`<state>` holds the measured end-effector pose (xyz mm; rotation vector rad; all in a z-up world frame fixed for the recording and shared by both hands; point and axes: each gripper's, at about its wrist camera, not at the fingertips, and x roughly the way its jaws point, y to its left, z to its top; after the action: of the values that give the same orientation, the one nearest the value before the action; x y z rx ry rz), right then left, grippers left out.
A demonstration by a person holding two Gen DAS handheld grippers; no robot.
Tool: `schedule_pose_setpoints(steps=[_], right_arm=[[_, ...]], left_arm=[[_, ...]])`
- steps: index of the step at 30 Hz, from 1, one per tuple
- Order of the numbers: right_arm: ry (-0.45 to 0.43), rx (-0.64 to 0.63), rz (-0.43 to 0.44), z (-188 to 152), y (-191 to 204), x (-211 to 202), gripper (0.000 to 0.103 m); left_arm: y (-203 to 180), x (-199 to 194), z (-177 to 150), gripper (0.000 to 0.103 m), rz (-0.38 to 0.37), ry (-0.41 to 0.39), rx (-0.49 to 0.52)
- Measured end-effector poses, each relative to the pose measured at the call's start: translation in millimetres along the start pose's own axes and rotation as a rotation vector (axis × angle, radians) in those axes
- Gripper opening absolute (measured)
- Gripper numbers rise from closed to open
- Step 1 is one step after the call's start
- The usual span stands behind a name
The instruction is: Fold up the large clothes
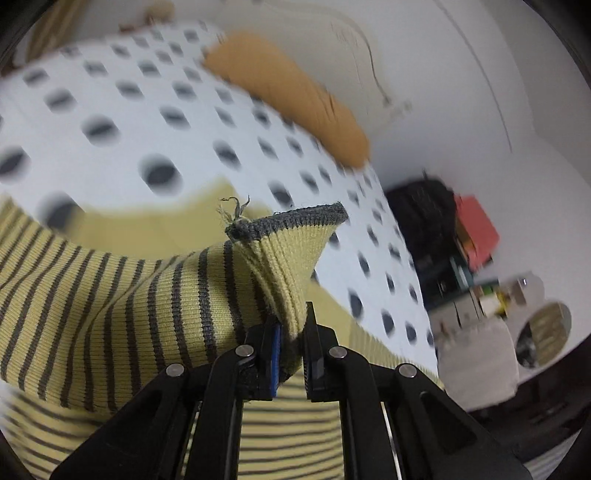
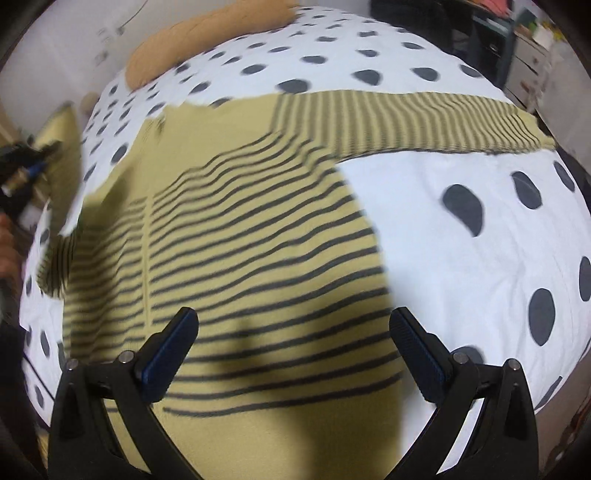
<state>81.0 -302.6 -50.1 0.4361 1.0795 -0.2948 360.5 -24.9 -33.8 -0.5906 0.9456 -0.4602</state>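
Note:
A yellow sweater with dark grey stripes [image 2: 236,236] lies spread on a white bedspread with grey dots [image 2: 461,258]. One sleeve [image 2: 406,118] stretches out to the far right. My left gripper [image 1: 291,339] is shut on the other sleeve's cuff [image 1: 291,243], which has a grey edge, and holds it lifted above the sweater body. My right gripper [image 2: 293,325] is open and empty, hovering over the sweater's lower body. The left gripper also shows at the left edge of the right wrist view [image 2: 22,173].
An orange-brown pillow [image 2: 199,33] lies at the head of the bed, also in the left wrist view [image 1: 291,96]. A white wall [image 1: 443,74] lies behind it. Cluttered shelves with a red box [image 1: 476,229] and a pale pouf [image 1: 476,362] stand beside the bed.

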Motion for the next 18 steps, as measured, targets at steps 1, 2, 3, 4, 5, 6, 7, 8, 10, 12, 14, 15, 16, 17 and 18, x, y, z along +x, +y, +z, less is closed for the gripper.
schedule_pose_setpoints(steps=[1, 2, 3, 4, 5, 6, 7, 8, 10, 12, 14, 15, 16, 17, 18], right_arm=[[-0.007, 0.025, 0.001, 5.3, -10.7, -2.4, 0.103], [-0.017, 0.047, -0.004, 9.8, -21.2, -4.7, 0.103], [-0.021, 0.060, -0.006, 16.0, -30.3, -5.4, 0.103], [-0.028, 0.072, -0.008, 20.2, -37.9, -6.2, 0.103], [-0.035, 0.084, -0.007, 24.6, -44.4, -6.5, 0.103], [-0.040, 0.092, -0.007, 29.2, -49.4, -5.4, 0.103], [-0.042, 0.100, -0.003, 34.5, -53.9, -3.5, 0.103], [-0.043, 0.110, 0.007, 40.3, -59.6, -1.3, 0.103], [-0.034, 0.143, 0.074, 53.8, -63.6, 9.7, 0.103], [-0.019, 0.163, 0.132, 67.1, -67.2, 20.1, 0.103], [-0.010, 0.164, 0.176, 83.2, -59.6, 38.6, 0.103], [0.003, 0.157, 0.204, 92.3, -52.7, 51.2, 0.103], [0.016, 0.155, 0.234, 99.8, -45.9, 62.3, 0.103], [0.037, 0.155, 0.274, 108.3, -38.3, 75.8, 0.103], [0.059, 0.162, 0.309, 116.4, -30.2, 90.4, 0.103]], left_arm=[[-17.6, 33.8, -19.8, 0.008, 0.002, 0.049, 0.026], [-26.4, 52.9, -34.3, 0.008, 0.005, 0.074, 0.047], [-38.3, 75.1, -49.2, 0.008, 0.008, 0.105, 0.077], [-48.6, 97.3, -65.0, 0.008, 0.016, 0.135, 0.110], [-54.9, 114.3, -82.7, 0.009, 0.025, 0.161, 0.121], [-58.5, 131.8, -93.5, 0.012, 0.036, 0.196, 0.136], [-62.2, 151.7, -107.1, 0.017, 0.056, 0.258, 0.151], [-63.8, 163.5, -123.7, 0.022, 0.073, 0.320, 0.156], [-56.8, 158.3, -123.6, 0.027, 0.029, 0.306, 0.131], [-44.7, 130.5, -110.3, 0.060, 0.009, 0.297, 0.062], [-27.9, 90.9, -92.8, 0.074, 0.013, 0.194, 0.022], [-18.3, 67.7, -83.3, 0.085, 0.021, 0.140, 0.012], [-4.4, 46.5, -73.9, 0.087, 0.039, 0.095, 0.006], [8.9, 28.7, -63.8, 0.087, 0.076, 0.066, 0.004], [24.8, 12.7, -56.1, 0.087, 0.125, 0.047, 0.001]])
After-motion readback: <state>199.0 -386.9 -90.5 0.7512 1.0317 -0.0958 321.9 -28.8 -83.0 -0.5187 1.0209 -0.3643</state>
